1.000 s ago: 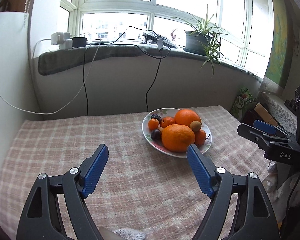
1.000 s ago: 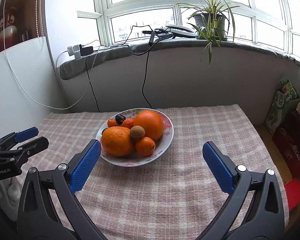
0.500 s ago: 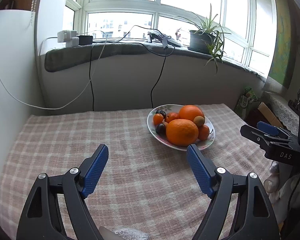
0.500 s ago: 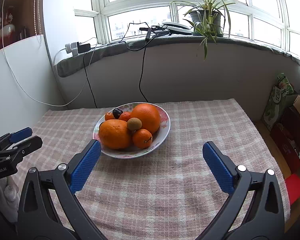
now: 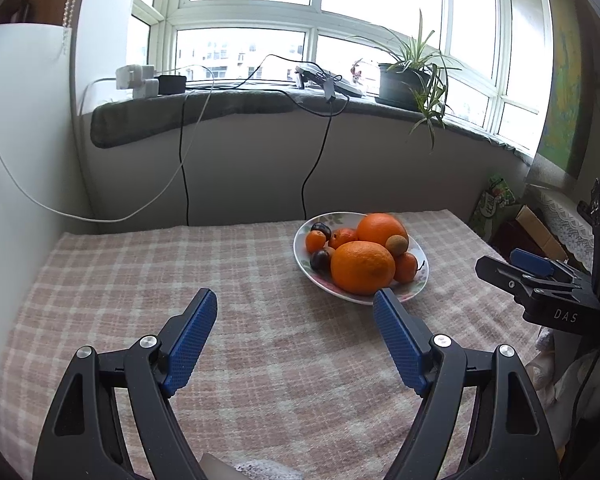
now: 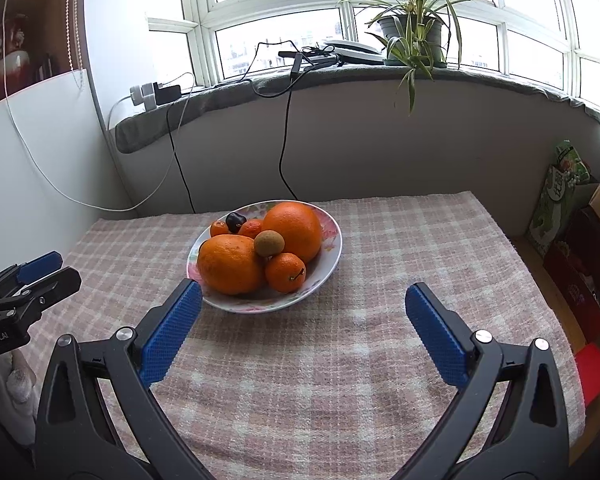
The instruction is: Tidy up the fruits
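From the left wrist view, the left gripper (image 5: 294, 306) has its blue-padded fingers spread wide and empty above the pink-and-cream checked tablecloth (image 5: 180, 264). The white floral ceramic plate (image 5: 420, 280) piled with oranges, tangerines, a brown kiwi (image 5: 397, 245) and dark plums lies ahead and right, just beyond the right finger's tip. Only this view shows a second dark plum (image 5: 320, 259) at the plate's left side, and the right gripper (image 5: 540, 276) at the frame's edge.

From the right wrist view, the right gripper's fingers (image 6: 170, 330) are likewise spread and empty; the plate sits just beyond the left fingertip. A potted spider plant (image 6: 410, 26) and cables occupy the grey windowsill (image 6: 380, 78).
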### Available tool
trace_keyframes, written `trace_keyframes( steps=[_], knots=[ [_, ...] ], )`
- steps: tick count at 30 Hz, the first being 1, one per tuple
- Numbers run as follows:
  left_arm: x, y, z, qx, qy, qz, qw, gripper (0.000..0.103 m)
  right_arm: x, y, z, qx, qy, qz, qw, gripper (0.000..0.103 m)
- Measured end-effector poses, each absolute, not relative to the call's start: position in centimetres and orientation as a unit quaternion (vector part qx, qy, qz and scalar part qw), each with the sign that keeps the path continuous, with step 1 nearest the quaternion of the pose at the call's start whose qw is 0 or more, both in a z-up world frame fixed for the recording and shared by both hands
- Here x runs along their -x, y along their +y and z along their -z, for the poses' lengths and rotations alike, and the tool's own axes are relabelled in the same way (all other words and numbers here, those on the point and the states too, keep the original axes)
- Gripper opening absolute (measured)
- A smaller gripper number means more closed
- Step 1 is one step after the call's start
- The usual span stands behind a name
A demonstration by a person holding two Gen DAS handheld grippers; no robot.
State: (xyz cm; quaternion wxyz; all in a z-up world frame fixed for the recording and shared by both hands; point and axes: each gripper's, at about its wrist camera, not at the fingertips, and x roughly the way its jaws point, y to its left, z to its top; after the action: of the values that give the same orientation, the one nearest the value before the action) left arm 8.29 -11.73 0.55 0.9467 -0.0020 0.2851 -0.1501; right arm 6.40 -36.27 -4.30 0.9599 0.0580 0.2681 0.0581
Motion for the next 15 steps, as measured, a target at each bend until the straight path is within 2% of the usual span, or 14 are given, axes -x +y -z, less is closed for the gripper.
trace_keyframes(
  steps=[15],
  knots=[
    [-8.28,-12.00,-0.37,0.000,0.287,0.151,0.946,0.081,-6.34,-36.20,4.65,-0.062,0.274,-0.054,0.958,0.103]
  ],
)
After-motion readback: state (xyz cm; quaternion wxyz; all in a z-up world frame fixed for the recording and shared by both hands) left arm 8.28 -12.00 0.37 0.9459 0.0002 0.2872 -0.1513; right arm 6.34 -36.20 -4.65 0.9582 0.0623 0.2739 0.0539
